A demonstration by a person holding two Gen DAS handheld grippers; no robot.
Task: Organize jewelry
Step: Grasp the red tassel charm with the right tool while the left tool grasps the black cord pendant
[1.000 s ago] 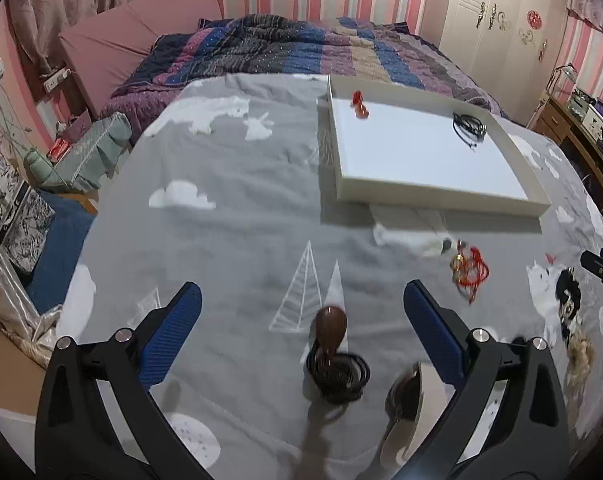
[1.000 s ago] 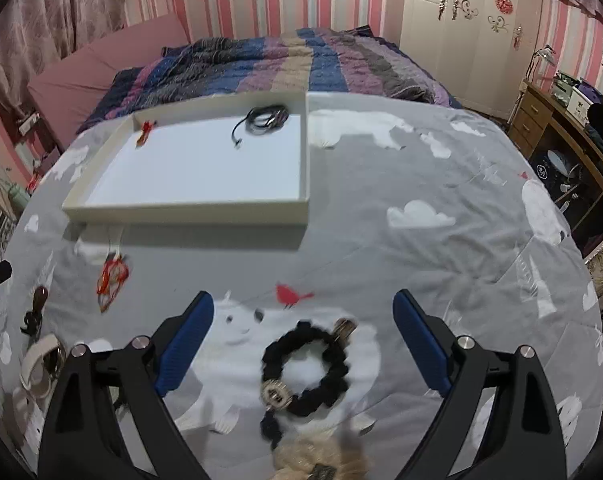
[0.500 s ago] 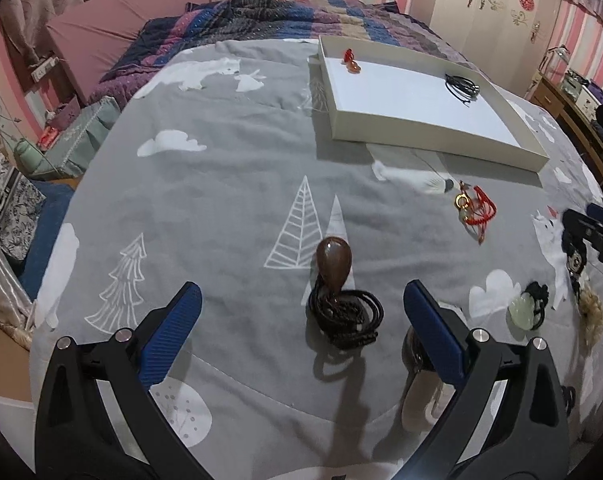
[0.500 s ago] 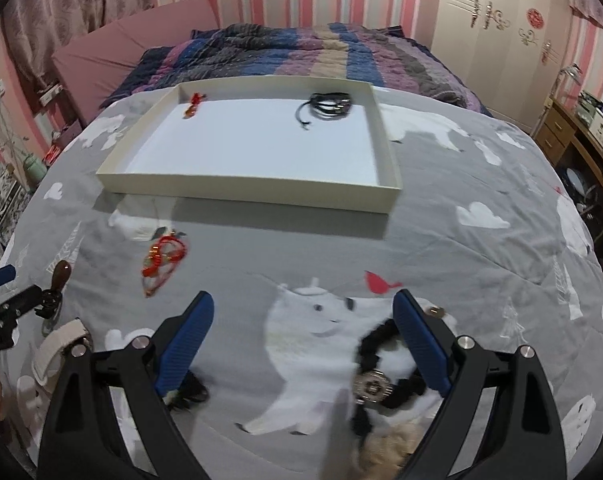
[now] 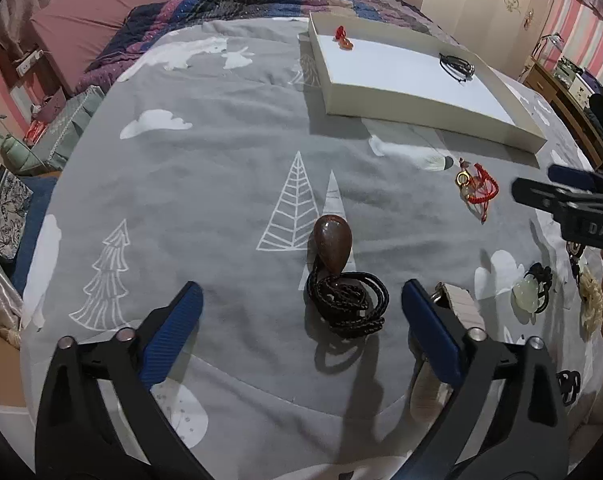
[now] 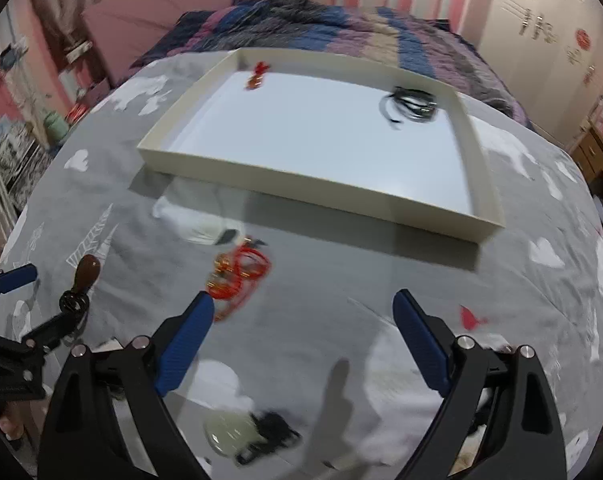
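Note:
A brown teardrop pendant on a coiled dark braided cord lies on the grey bedspread just ahead of my open, empty left gripper. A red cord bracelet with gold charms lies further right; it also shows in the right wrist view, just ahead of the left finger of my open, empty right gripper. The white tray holds a small red charm and a black cord necklace. A pale green stone on a black cord lies to the right.
A beige watch strap lies under my left gripper's right finger. A cream fluffy piece and a black tie lie at the right edge. The right gripper reaches in from the right. A striped quilt lies behind the tray.
My left gripper has pulled back and tilted, so the pendant sits further ahead. My right gripper has swung left toward the red bracelet, leaving the black beaded bracelet behind.

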